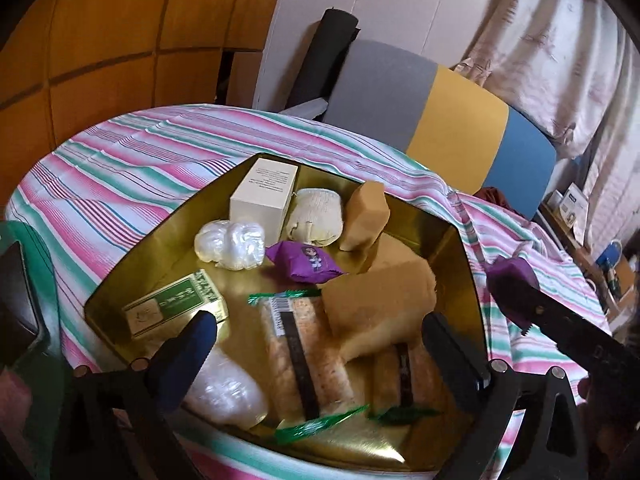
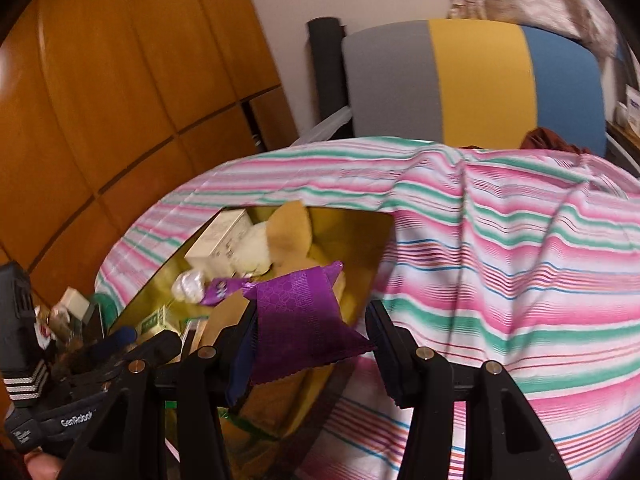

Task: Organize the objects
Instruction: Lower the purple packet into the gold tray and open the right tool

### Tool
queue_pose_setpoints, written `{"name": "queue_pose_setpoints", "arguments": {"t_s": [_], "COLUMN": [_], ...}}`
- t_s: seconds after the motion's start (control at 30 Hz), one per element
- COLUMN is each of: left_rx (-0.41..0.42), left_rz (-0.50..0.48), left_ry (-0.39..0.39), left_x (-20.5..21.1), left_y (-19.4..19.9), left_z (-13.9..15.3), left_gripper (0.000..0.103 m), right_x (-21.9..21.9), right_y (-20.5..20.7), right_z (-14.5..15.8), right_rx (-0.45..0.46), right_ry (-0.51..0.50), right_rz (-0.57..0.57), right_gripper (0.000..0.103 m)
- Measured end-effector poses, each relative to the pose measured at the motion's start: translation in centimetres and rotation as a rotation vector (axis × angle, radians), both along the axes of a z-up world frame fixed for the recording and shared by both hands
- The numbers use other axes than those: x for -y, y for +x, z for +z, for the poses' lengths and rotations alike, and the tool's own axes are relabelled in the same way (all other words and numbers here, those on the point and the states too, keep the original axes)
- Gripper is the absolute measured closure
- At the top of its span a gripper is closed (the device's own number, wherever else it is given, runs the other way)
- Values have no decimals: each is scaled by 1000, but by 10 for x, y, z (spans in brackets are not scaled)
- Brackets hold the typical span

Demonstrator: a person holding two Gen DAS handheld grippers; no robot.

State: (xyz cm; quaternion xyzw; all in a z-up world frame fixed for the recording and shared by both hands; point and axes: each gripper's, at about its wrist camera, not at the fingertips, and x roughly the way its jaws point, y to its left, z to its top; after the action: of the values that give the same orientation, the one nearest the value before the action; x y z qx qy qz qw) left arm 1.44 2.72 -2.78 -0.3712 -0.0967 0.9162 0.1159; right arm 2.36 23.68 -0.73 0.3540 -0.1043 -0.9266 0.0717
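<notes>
A gold tray point(image 1: 460, 248) on the striped tablecloth holds a white box point(image 1: 264, 196), a green box point(image 1: 172, 308), a purple packet point(image 1: 304, 260), brown-wrapped parcels point(image 1: 376, 300), long snack packs point(image 1: 296, 352) and white plastic bundles point(image 1: 228, 244). My left gripper point(image 1: 320, 344) is open and empty, low over the tray's near side. My right gripper point(image 2: 310, 330) holds a second purple packet point(image 2: 304, 312) between its fingers above the tray's right rim point(image 2: 380, 248); it also shows in the left wrist view point(image 1: 512, 280).
A chair point(image 1: 440, 116) with grey, yellow and blue back stands behind the table. Wooden panelling point(image 1: 100, 40) is at left. Small items point(image 2: 68, 312) lie left of the tray. Shelves with clutter point(image 1: 580, 216) are at far right.
</notes>
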Motion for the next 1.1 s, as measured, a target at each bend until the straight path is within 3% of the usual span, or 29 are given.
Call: {"name": "queue_pose_setpoints", "arguments": {"t_s": [0.23, 0.83, 1.03, 1.1], "left_rx": [20, 19, 30, 32], "left_rz": [14, 88, 119, 119], "left_ry": [-2, -77, -101, -101], "left_x": [11, 26, 28, 28], "left_y": [8, 19, 18, 18], "left_z": [-6, -5, -7, -8], "left_gripper": [0, 0, 0, 0], "right_x": [17, 58, 58, 58], "right_y": [-11, -74, -72, -66], "right_z": [-9, -10, -14, -14], "right_rx": [41, 97, 111, 108], "right_ry": [61, 35, 54, 71], "right_rz": [39, 85, 68, 56], "right_gripper": [50, 49, 47, 42]}}
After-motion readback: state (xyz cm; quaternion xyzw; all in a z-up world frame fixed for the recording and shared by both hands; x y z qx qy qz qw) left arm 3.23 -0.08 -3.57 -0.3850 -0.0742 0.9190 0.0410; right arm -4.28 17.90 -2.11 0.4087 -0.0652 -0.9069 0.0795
